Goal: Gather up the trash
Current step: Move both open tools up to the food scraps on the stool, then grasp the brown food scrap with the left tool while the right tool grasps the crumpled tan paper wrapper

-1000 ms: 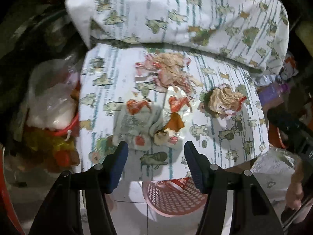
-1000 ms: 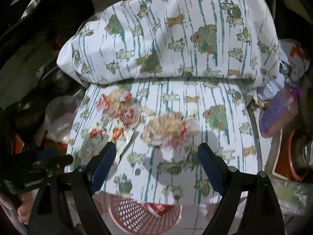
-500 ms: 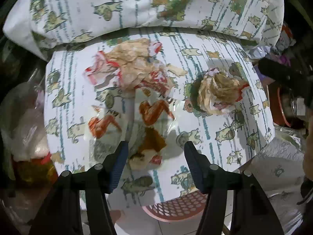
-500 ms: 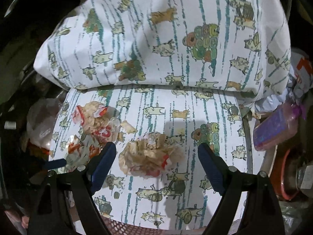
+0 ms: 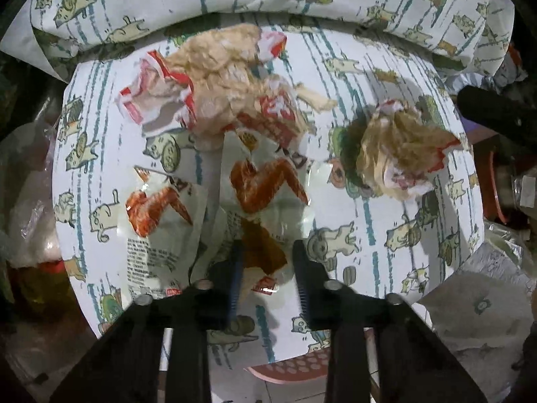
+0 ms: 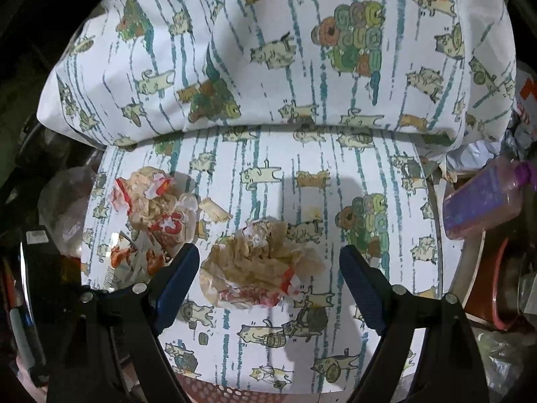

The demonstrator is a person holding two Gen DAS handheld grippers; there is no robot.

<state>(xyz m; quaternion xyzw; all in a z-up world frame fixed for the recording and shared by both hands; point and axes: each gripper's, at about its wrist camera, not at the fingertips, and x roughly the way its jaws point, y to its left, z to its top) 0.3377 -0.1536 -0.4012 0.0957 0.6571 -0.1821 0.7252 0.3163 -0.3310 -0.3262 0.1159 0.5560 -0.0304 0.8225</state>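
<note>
Trash lies on a cat-print seat cushion (image 5: pixel 369 235). At its back left is a heap of crumpled red-and-white paper wrappers (image 5: pixel 221 90). In front of the heap lie two clear snack packets with chicken-wing pictures (image 5: pixel 157 208) (image 5: pixel 268 184). A crumpled paper ball (image 5: pixel 399 154) lies to the right. My left gripper (image 5: pixel 266 252) points down at the right packet; its jaws are closing with the packet's brown lower end between them. My right gripper (image 6: pixel 267 265) is open, its blue fingers on either side of the paper ball (image 6: pixel 261 262).
A matching pillow (image 6: pixel 268 50) rests along the cushion's far edge. A pink perforated basket (image 5: pixel 302 369) shows below the near edge. Plastic bags (image 5: pixel 27 184) crowd the left side. At the right stand a purple bottle (image 6: pixel 483 201) and a red-rimmed bowl (image 6: pixel 496 302).
Both grippers have come down closer to the cushion. The left jaws have narrowed around the packet's lower end. The paper ball now lies between the right fingers.
</note>
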